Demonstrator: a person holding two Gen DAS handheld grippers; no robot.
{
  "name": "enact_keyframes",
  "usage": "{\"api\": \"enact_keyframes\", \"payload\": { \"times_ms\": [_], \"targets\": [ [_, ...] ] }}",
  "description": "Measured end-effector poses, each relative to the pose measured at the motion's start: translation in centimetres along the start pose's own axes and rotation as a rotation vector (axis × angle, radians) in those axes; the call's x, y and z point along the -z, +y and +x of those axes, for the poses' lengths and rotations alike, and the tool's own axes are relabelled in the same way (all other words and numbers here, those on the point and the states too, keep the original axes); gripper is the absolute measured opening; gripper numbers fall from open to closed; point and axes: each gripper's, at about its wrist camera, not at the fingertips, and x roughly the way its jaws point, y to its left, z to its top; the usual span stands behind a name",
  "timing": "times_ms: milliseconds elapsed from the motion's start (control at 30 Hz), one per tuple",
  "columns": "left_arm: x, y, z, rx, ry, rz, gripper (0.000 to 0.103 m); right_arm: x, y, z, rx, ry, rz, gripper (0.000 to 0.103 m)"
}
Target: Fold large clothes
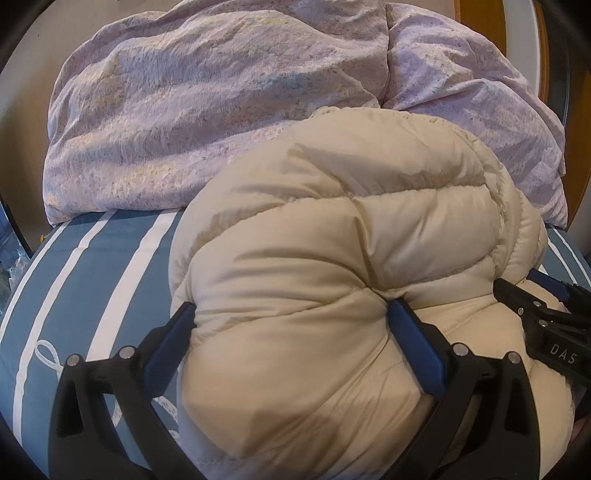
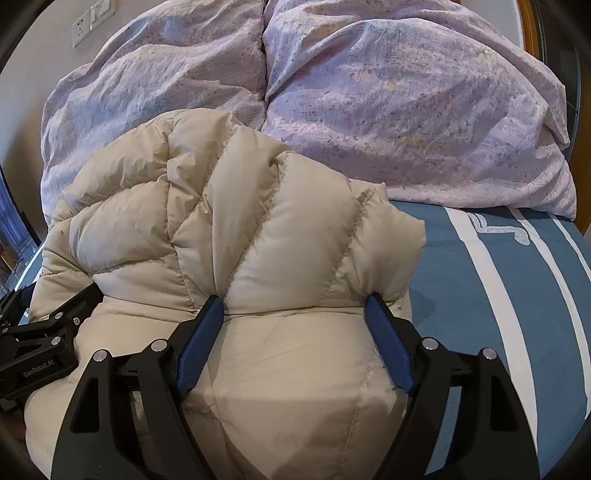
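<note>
A cream quilted puffer jacket [image 1: 332,240] lies bunched in a thick fold on the bed; it also shows in the right wrist view [image 2: 240,229]. My left gripper [image 1: 291,317] has its blue-padded fingers spread wide around a fat roll of the jacket's left side, pressing into it. My right gripper [image 2: 295,306] grips the jacket's right side the same way, the padding bulging between its fingers. Each gripper shows in the other's view: the right one at the right edge [image 1: 546,317], the left one at the left edge [image 2: 40,332].
The bed has a blue sheet with white stripes [image 1: 92,280], also seen in the right wrist view [image 2: 498,295]. A rumpled lilac floral duvet [image 1: 203,110] is heaped behind the jacket [image 2: 406,110]. A wall with sockets [image 2: 88,22] stands at the far left.
</note>
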Motion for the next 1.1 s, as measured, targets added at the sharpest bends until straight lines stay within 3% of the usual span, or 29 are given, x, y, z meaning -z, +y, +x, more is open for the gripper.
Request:
{"api": "enact_keyframes", "payload": {
  "times_ms": [1100],
  "targets": [
    [-0.06, 0.01, 0.13, 0.006, 0.002, -0.007, 0.101, 0.13, -0.08, 0.09, -0.005, -0.004, 0.002, 0.081]
  ]
}}
